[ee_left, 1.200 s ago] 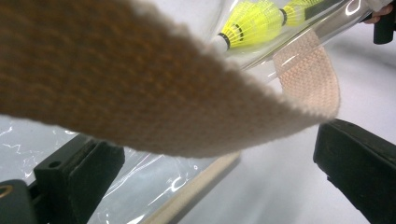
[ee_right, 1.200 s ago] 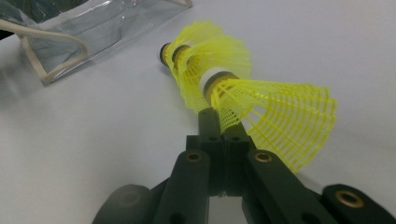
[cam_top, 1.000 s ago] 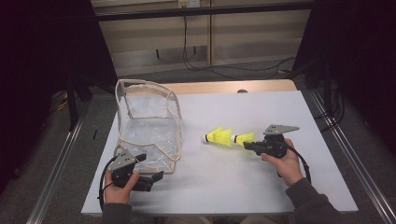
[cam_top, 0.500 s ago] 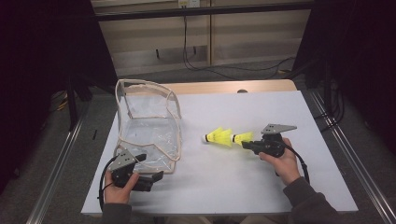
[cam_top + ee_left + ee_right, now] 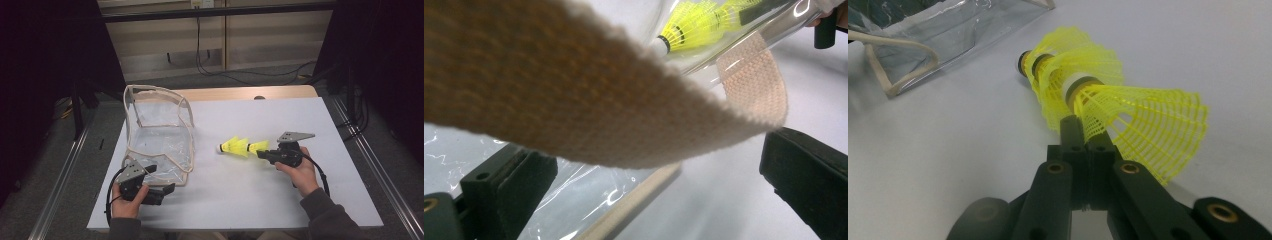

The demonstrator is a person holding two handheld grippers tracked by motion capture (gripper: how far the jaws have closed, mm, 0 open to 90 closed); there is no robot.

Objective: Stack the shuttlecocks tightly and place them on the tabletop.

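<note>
High view: white table (image 5: 240,200) carries a clear plastic bag (image 5: 160,137) with beige webbing trim (image 5: 131,122) at left, standing open; no writing readable anywhere. Right gripper (image 5: 263,153) has its jaws fully closed, pinching the skirt edge of the rear one in a nested stack of yellow shuttlecocks (image 5: 239,147) mid-table, long axis roughly level, corks pointing at the bag. Left gripper (image 5: 167,189) sits at the bag's near corner, jaws wide apart, a webbing strap (image 5: 589,110) arching above them, not pinched.

table (image 5: 300,200): white | floor (image 5: 65,165): grey | surroundings: dark | wall panels (image 5: 260,40): beige
</note>
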